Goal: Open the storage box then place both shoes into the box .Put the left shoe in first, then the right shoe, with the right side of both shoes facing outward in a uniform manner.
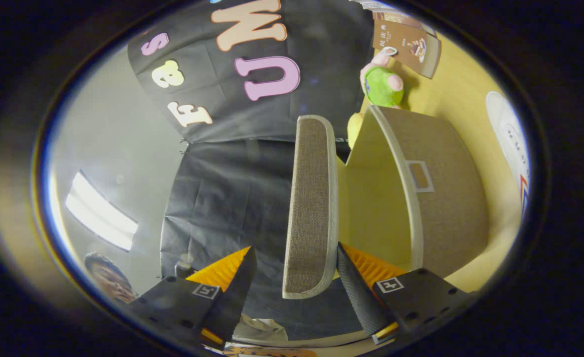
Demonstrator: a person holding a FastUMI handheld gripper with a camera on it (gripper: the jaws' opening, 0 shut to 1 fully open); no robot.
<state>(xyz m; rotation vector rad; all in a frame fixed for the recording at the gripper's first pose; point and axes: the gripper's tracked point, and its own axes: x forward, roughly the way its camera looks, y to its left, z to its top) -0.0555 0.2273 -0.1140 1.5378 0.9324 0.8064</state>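
Gripper view, hand-held gripper (296,282) open around box lid (311,208)

storage box (445,208): brown weave, pale trim | lid (311,208): brown weave | table (460,94): yellow | plush toy (382,84): green, pink

Gripper (296,277): dark screwed blocks, square markers (one each).

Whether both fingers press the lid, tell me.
Apart: gripper view shows a clear gap between one finger and the lid; the other seems to brush its edge.
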